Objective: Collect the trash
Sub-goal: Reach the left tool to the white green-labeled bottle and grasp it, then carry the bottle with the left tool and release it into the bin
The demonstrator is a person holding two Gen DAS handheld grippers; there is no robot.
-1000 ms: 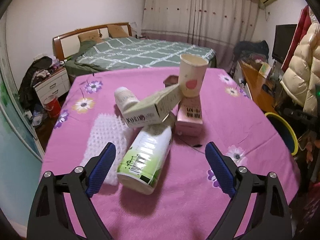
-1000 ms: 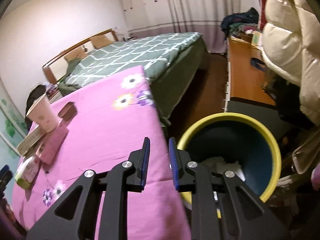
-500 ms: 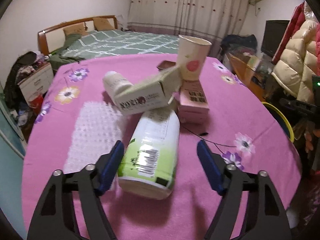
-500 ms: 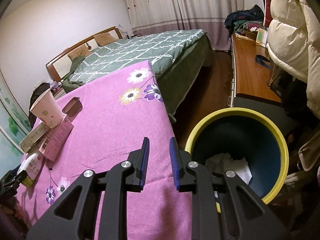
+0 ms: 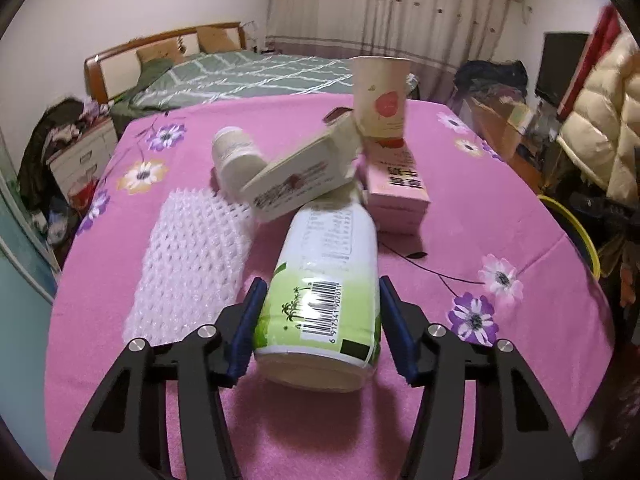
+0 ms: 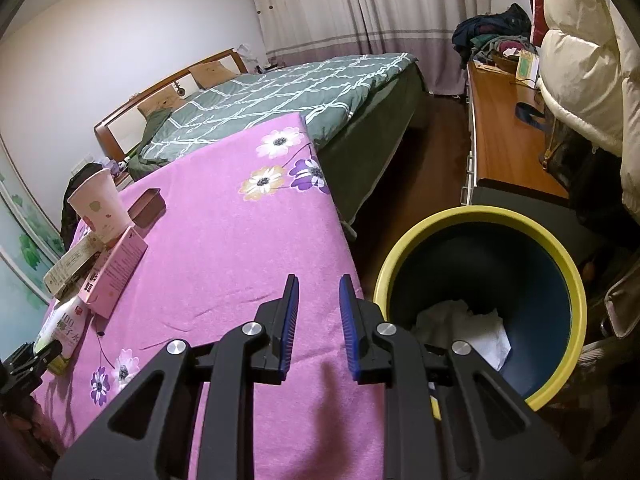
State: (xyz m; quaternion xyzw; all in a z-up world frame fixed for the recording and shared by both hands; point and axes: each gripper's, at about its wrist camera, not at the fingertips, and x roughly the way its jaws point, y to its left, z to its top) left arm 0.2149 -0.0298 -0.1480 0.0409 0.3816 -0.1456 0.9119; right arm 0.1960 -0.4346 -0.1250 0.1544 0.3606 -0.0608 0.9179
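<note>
Closing your left gripper (image 5: 318, 324) on the lying green-and-white drink bottle (image 5: 324, 280), pads at its sides; right gripper (image 6: 319, 322) narrowly spread, empty, beside the yellow-rimmed bin (image 6: 560, 256).

Left gripper (image 5: 318, 326) closing around bottle (image 5: 324, 292)

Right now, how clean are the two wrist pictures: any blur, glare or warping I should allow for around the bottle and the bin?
Left wrist view: slight motion blur, the bottle readable by its barcode, a soft shadow beneath it, the cup and room edges smeared and bowed by the fisheye. Right wrist view: sharper, even indoor light, no glare; the bin rim bends, its inside dark but the paper shows.
</note>
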